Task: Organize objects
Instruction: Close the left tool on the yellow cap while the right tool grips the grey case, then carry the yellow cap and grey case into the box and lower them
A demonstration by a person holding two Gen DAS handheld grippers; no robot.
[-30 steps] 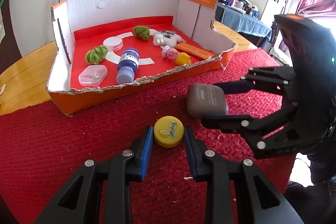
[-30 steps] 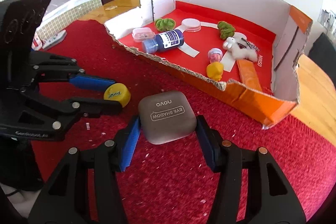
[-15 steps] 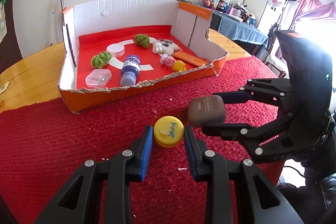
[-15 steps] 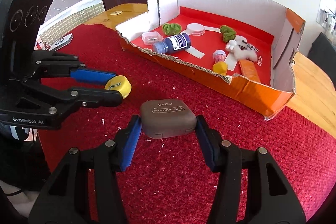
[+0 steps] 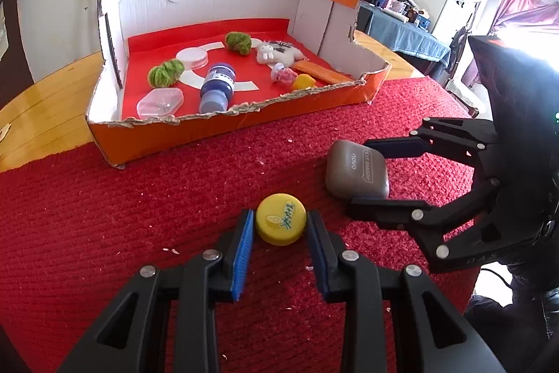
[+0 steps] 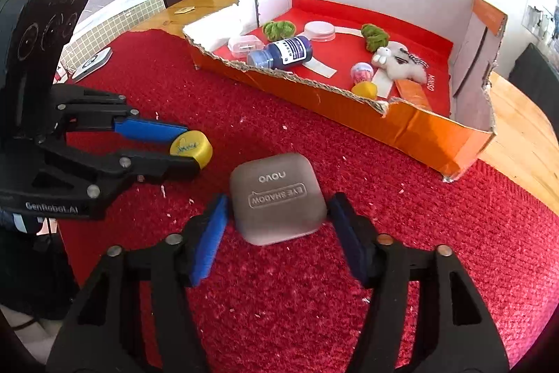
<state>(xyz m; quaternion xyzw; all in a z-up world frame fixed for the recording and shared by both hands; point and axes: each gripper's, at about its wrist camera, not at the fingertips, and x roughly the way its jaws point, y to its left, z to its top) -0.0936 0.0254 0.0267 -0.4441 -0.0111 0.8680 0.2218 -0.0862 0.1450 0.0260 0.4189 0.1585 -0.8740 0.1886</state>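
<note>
While the left claw (image 5: 280, 229) sits low over the red cloth (image 5: 104, 215) that covers the tabletop, a yellow bottle cap (image 5: 281, 223) lies between its blue pads; the jaws are narrow and just starting to spread, with a thin gap showing on each side of the cap, so the pads no longer press it. Just to its right, the right claw (image 6: 277, 215) straddles a grey-brown eye shadow case (image 6: 277, 197) that rests flat on the cloth. Its jaws are opening too and stand clear of the case on both sides. Cap and case lie near each other, both outside the box.

Beyond them stands a torn orange cardboard box (image 5: 227, 124) with a red floor. Inside lie a blue bottle (image 5: 218, 86) on its side, a small clear plastic box (image 5: 160, 102), two green fuzzy balls (image 5: 166, 72) and (image 5: 238, 41), a white round lid (image 5: 191, 56), a small plush rabbit (image 5: 276, 53), an orange strip (image 5: 321, 72), a pink trinket (image 5: 283, 73) and a small yellow piece (image 5: 303, 81)
</note>
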